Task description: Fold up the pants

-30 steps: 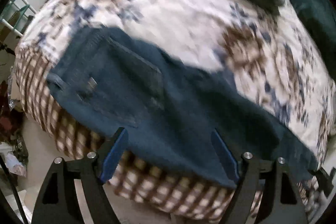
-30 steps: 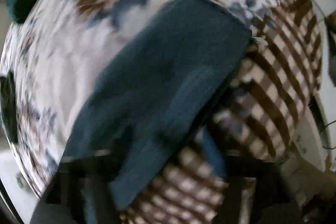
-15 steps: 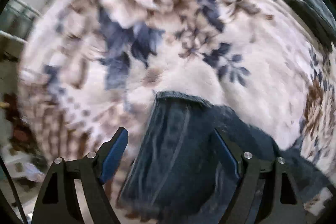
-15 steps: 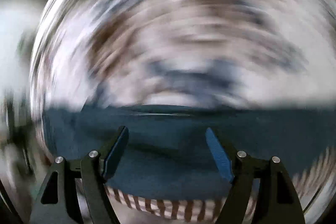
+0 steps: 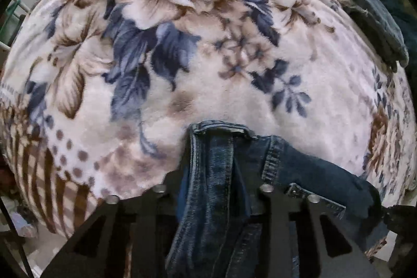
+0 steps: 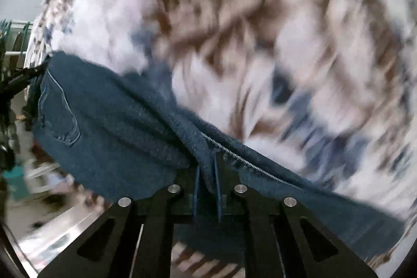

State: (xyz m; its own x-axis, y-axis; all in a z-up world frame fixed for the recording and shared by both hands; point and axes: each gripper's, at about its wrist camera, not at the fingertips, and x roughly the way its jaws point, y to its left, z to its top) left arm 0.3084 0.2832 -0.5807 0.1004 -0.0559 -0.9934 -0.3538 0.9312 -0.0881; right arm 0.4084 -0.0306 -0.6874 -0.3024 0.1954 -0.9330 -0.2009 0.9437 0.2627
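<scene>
Dark blue jeans (image 5: 224,173) lie at the near edge of a bed covered by a floral blanket (image 5: 182,43). In the left wrist view my left gripper (image 5: 213,189) is shut on the bunched waistband, which sticks up between the jaws with its seam and a belt loop showing. In the right wrist view my right gripper (image 6: 207,181) is shut on a fold of the jeans (image 6: 117,127) along a side seam; a back pocket shows at the left. That view is blurred by motion.
Another folded dark garment (image 5: 370,14) lies at the blanket's far right edge. A green and white wire rack (image 6: 13,38) stands off the bed at the left. The blanket's checked border (image 5: 39,186) hangs over the bed's near edge.
Both grippers were open above the flat jeans. They have since closed on the denim, the left on the waistband, the right on a fold at the seam, and the cloth is bunched.
</scene>
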